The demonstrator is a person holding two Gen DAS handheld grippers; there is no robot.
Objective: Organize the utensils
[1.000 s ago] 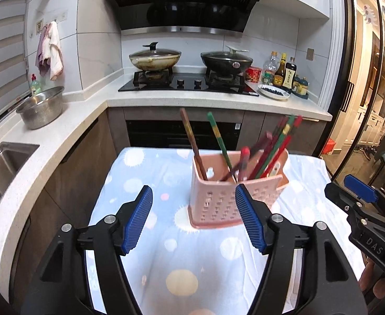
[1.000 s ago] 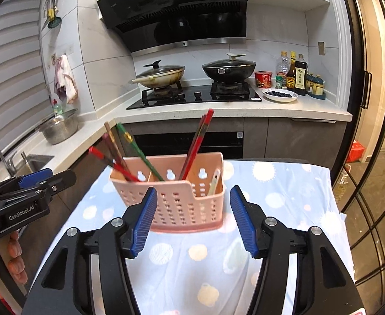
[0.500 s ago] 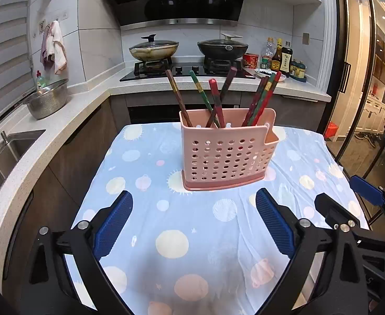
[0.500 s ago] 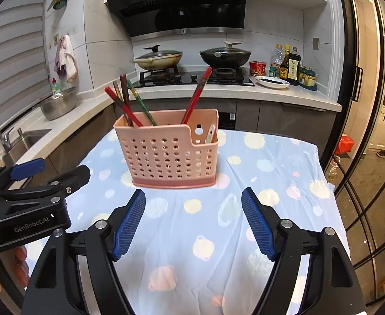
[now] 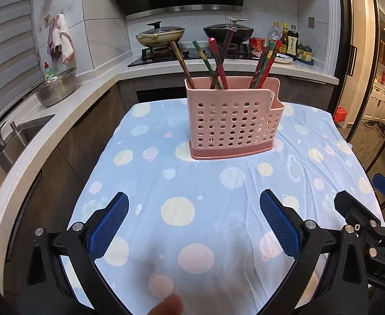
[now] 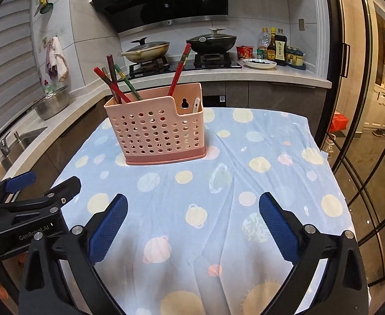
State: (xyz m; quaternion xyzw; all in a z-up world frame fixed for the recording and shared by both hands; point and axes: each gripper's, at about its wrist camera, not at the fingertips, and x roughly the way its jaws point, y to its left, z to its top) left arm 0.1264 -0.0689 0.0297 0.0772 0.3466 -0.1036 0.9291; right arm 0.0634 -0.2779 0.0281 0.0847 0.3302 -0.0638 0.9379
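Observation:
A pink perforated utensil basket (image 5: 231,120) (image 6: 157,128) stands upright on the blue dotted tablecloth (image 5: 192,183) (image 6: 231,183). Several red, green and brown chopsticks (image 5: 218,60) (image 6: 113,81) stand in its large compartment. A white utensil tip (image 6: 196,105) shows in the small side compartment. My left gripper (image 5: 193,221) is open and empty, near the table's front edge, well short of the basket. My right gripper (image 6: 192,223) is open and empty, likewise back from the basket. Each gripper shows at the edge of the other's view.
Kitchen counter behind the table with a hob, two lidded pans (image 5: 161,35) (image 6: 210,42), sauce bottles (image 6: 276,47) and a plate. A steel colander (image 5: 56,86) and sink (image 5: 6,141) at left. Glass doors at right.
Both grippers have pulled back from the basket toward the table's front edge and opened wider. The basket now stands farther off and has not moved.

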